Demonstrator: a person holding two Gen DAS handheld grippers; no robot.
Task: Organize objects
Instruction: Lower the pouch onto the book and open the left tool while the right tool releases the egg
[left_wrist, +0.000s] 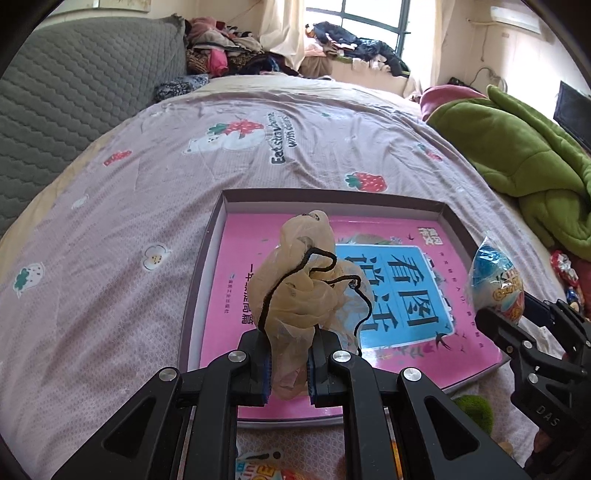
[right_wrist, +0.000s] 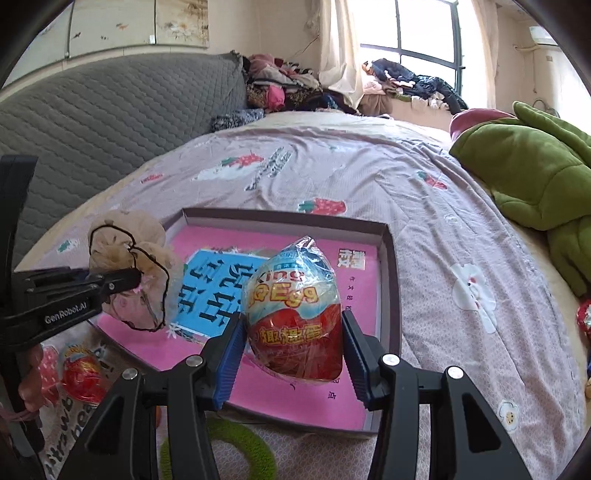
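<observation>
A beige mesh pouch (left_wrist: 299, 280) with black cord is pinched between the closed jaws of the left gripper (left_wrist: 290, 363), held above the near left part of the box (left_wrist: 207, 236). Open bedsheet (left_wrist: 122, 221) lies left and far of the box rim. A wrapped egg (right_wrist: 295, 314) marked "King Egg" is clamped by the right gripper (right_wrist: 293, 350) over the pink book (right_wrist: 314, 395), near the right wall

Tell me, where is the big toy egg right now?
The toy egg is pinched in the right gripper, held up over the pink book in the box, right of the beige mesh pouch.
</observation>
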